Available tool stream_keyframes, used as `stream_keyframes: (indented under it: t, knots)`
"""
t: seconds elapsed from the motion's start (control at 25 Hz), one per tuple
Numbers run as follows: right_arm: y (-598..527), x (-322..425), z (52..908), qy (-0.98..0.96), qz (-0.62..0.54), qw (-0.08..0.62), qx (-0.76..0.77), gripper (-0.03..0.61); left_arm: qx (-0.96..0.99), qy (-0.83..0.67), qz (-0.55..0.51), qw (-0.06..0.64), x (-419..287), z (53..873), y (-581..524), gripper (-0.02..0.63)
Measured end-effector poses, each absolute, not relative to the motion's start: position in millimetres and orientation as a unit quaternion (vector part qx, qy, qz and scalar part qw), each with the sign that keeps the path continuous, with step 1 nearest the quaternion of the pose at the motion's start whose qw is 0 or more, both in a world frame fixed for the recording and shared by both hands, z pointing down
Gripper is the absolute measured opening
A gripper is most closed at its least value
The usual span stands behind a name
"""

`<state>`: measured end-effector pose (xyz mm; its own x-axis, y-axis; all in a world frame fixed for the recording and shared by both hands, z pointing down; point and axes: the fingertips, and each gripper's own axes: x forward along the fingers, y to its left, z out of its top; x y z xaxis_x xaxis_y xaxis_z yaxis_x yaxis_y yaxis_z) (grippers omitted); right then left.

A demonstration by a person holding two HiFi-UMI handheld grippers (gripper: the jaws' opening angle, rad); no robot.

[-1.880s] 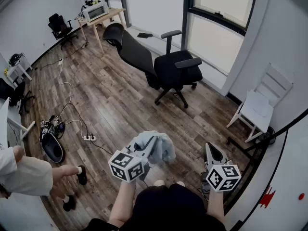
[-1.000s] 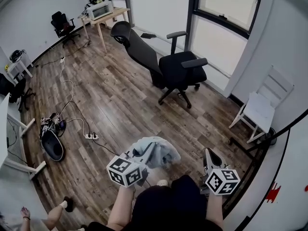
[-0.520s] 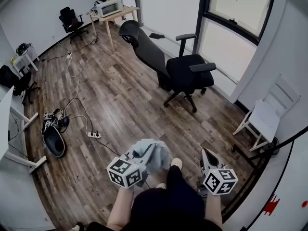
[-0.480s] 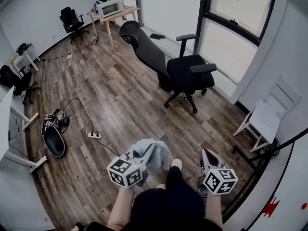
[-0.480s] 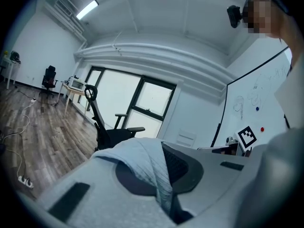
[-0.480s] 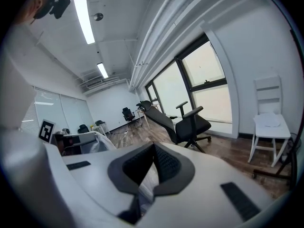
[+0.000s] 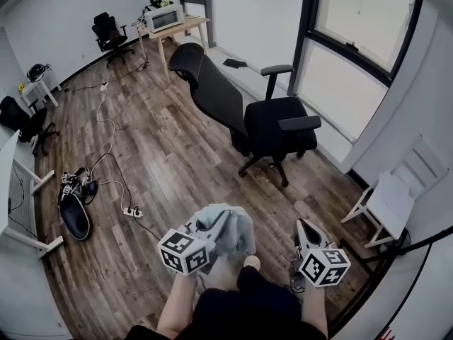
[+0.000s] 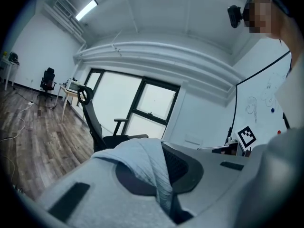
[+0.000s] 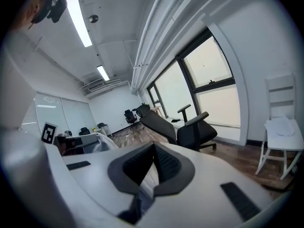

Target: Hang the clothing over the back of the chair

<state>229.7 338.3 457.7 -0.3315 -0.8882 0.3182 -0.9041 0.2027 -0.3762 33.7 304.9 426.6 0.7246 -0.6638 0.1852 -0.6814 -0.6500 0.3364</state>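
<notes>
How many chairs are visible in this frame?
4: a black reclined office chair mid-room, a small black one far back, a white wooden one at right, and seemingly another black one at the left edge. Others may be hidden.

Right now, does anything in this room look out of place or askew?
Yes. The black office chair has its backrest tilted far back, not upright. Left of it, a white cable and power strip lie loose across the wooden floor.
</notes>
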Motion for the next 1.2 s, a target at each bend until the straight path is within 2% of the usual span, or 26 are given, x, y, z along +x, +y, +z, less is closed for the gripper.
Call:
stream_keyframes:
  t: [0.52,1.2]
  knots:
    - [243.7,270.6,471.3,-0.781,0.255,0.02,0.57,0.002,0.904,-0.376,0.016,0.2,75.0,438.6,214.5,0.008]
    - [213.6,261.4,482.1,-0.798,0.269,0.026,0.539,0.002,0.899,-0.388,0.019,0.202,80.7,438.3,201.6,0.008]
